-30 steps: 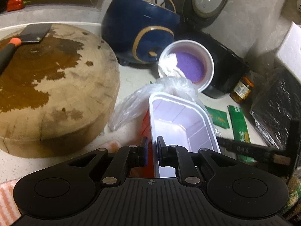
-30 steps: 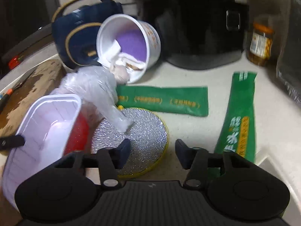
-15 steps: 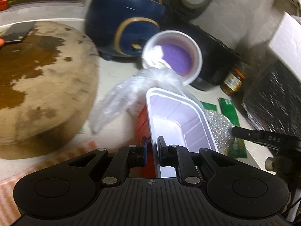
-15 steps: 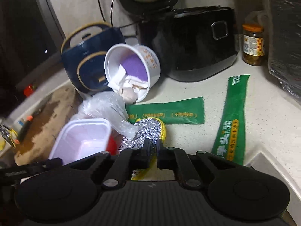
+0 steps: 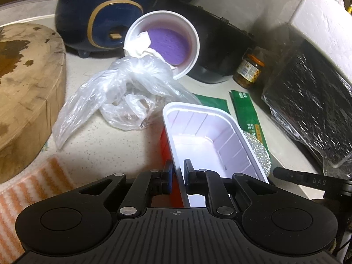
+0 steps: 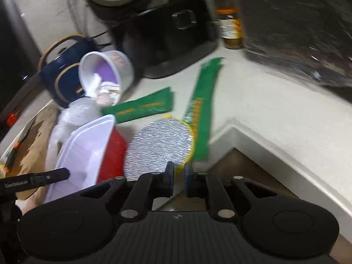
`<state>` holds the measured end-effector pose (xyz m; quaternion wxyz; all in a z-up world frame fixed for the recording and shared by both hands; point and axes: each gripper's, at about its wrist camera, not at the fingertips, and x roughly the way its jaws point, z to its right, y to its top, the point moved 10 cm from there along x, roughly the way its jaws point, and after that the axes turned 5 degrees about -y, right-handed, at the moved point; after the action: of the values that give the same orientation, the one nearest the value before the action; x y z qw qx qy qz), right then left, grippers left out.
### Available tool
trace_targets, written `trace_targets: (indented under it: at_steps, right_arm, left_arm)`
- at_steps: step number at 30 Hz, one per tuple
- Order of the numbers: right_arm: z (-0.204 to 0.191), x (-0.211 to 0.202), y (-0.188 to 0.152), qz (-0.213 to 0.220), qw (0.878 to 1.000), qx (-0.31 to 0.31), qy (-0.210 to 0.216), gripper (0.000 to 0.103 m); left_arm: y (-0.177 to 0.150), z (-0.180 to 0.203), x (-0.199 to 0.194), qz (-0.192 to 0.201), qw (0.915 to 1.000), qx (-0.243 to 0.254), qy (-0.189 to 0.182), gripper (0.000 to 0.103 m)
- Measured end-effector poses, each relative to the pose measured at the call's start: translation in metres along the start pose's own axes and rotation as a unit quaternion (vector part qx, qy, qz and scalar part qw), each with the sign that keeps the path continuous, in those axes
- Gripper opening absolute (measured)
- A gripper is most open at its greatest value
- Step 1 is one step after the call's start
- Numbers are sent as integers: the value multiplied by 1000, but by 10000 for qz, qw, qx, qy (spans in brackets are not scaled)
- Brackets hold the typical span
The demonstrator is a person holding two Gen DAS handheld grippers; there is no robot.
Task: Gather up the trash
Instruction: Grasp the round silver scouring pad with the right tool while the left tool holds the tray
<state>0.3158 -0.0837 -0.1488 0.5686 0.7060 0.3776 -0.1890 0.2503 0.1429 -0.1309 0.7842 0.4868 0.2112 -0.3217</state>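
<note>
Left hand-held gripper [image 5: 176, 176]: pinching the near wall of the white tray [image 5: 204, 136], red outside, held above the tabletop [image 5: 114, 145] near its front edge. Right hand-held gripper [image 6: 177, 179]: pressed together on the yellow rim of the foil lid [image 6: 158, 145], apparently lifted just beside the tray. Carry lid over tray opening, tilt foil face down, release only once inside the walls. Keep tray level; thin wall likely to flex. Remaining trash: plastic bag [image 5: 118, 92], tipped cup [image 5: 162, 41] with tissue, two green sachets [image 6: 143, 107] toward the back edge.
</note>
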Motion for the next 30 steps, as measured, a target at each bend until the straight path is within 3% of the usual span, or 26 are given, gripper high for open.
trace_targets:
  at_steps: [3, 5, 7, 10, 13, 16, 19, 23, 25, 26, 30]
  right_arm:
    - [9, -1, -1, 46, 9996, -8, -295, 23]
    - [14, -1, -1, 88, 9978, -117, -649, 53]
    - [19, -1, 0, 177, 9937, -222, -1081, 62]
    - [19, -3, 4, 355, 9900, -253, -1343, 62]
    - [15, -2, 5, 340, 9914, -42, -1265, 63]
    - [7, 9, 3, 11, 9981, 412, -468, 63]
    - [7, 25, 0, -374, 9928, 1129, 166, 61]
    - [10, 39, 3, -446, 9894, 1362, 235, 39]
    - [9, 38, 5, -437, 9890, 1378, 305, 33]
    - [8, 34, 7, -355, 9906, 1298, 262, 24]
    - [-10, 16, 20, 7, 9948, 897, 475, 19]
  left_arm:
    - [-1, -2, 2, -57, 10000, -18, 58, 14]
    - [-2, -3, 4, -88, 9999, -42, 90, 14]
    - [-3, -5, 4, -103, 9999, -74, 113, 14]
    - [-4, -8, 3, -106, 9998, -108, 128, 15]
    - [-4, -10, 3, -100, 9997, -144, 146, 15]
    - [-5, -10, 3, -133, 9997, -143, 133, 15]
    - [-8, -8, 5, -182, 9997, -132, 126, 14]
    - [-11, -7, 6, -227, 9996, -122, 108, 14]
    - [-11, -7, 6, -207, 9997, -108, 92, 14]
    - [-11, -7, 6, -198, 9997, -112, 93, 14]
    - [-10, -7, 7, -178, 9998, -62, 101, 14]
